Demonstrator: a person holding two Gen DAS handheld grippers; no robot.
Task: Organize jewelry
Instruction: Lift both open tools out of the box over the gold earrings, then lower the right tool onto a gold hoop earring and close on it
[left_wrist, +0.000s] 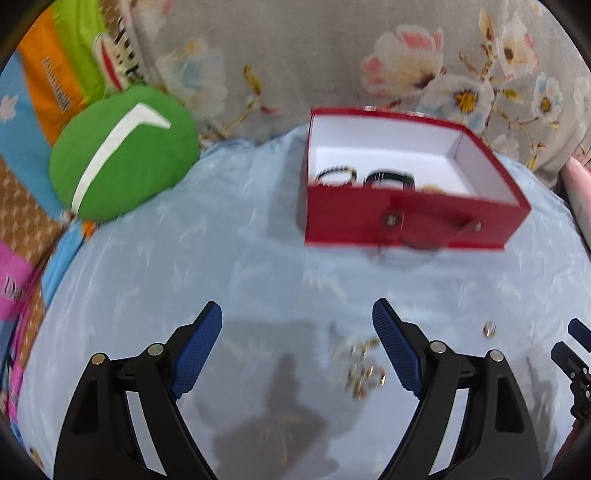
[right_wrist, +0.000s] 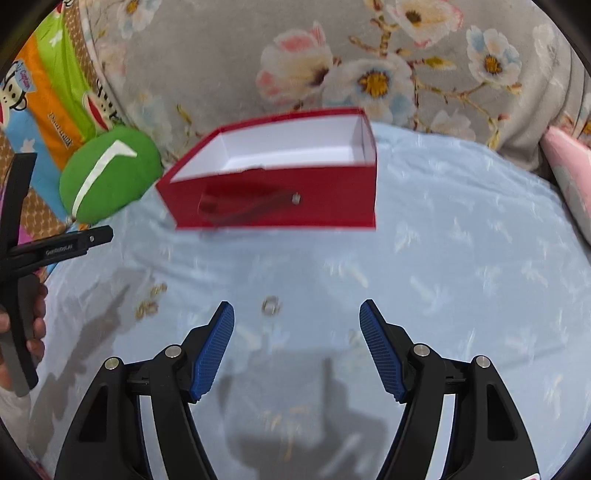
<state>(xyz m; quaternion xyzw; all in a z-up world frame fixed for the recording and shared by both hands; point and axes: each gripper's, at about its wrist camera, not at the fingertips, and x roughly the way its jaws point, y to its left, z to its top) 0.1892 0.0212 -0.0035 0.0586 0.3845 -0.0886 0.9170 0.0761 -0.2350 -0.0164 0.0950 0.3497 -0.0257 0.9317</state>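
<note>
Pale blue patterned bedsheet (left_wrist: 229, 258) under everything. Green round cushion with white stripe (left_wrist: 122, 155) at its far left. Open red cardboard box, white inside (left_wrist: 406, 218), holds a black beaded bracelet (left_wrist: 334, 173) and a black band (left_wrist: 389, 178). Left gripper (left_wrist: 297, 314), fingers apart, empty; right gripper (right_wrist: 296, 310) likewise. Small gold jewelry cluster (left_wrist: 364, 365) lies beside the left gripper's right finger. Silver ring (right_wrist: 270, 306) lies between the right fingertips, blurred.
</note>
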